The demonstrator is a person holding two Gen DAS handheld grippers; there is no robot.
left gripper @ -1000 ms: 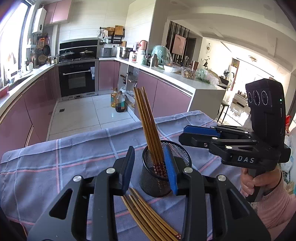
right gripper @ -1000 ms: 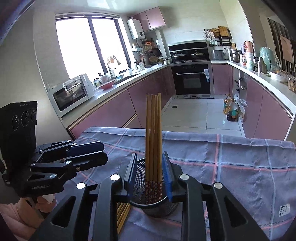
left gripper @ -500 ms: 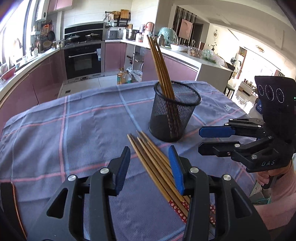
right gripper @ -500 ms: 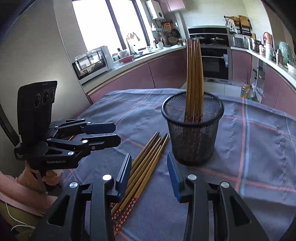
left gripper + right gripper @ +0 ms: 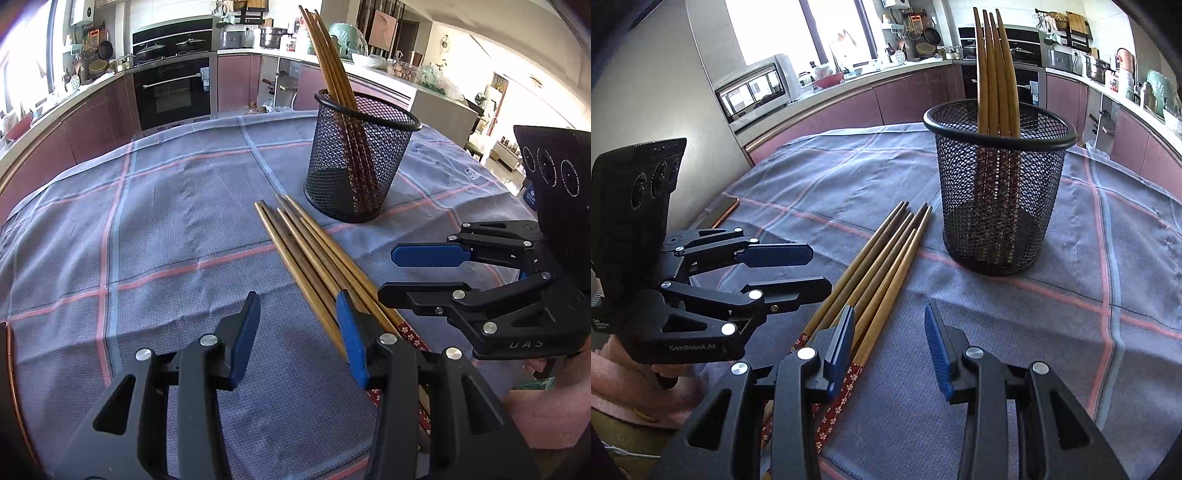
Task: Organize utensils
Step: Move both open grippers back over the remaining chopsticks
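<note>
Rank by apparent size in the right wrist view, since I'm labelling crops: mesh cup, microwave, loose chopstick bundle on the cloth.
1. Mesh cup
2. Loose chopstick bundle, long but thin; close to the cup, so unsure
3. Microwave, small only because it is far off

A cloth (image 5: 177,206) covers the table. In the left wrist view, a mesh holder (image 5: 360,162) stands on the cloth at about one o'clock, with several chopsticks (image 5: 332,62) upright in it, leaning toward eleven o'clock. A loose bundle of chopsticks (image 5: 314,258) lies flat on the cloth just before the holder, running from its foot toward five o'clock. The left gripper (image 5: 299,332) sits at six o'clock, the bundle passing under its right finger. The right gripper (image 5: 417,273) is at three o'clock, near the bundle. Behind the table, kitchen counters (image 5: 849,88) and an oven (image 5: 171,92) run from ten to two o'clock.
</note>
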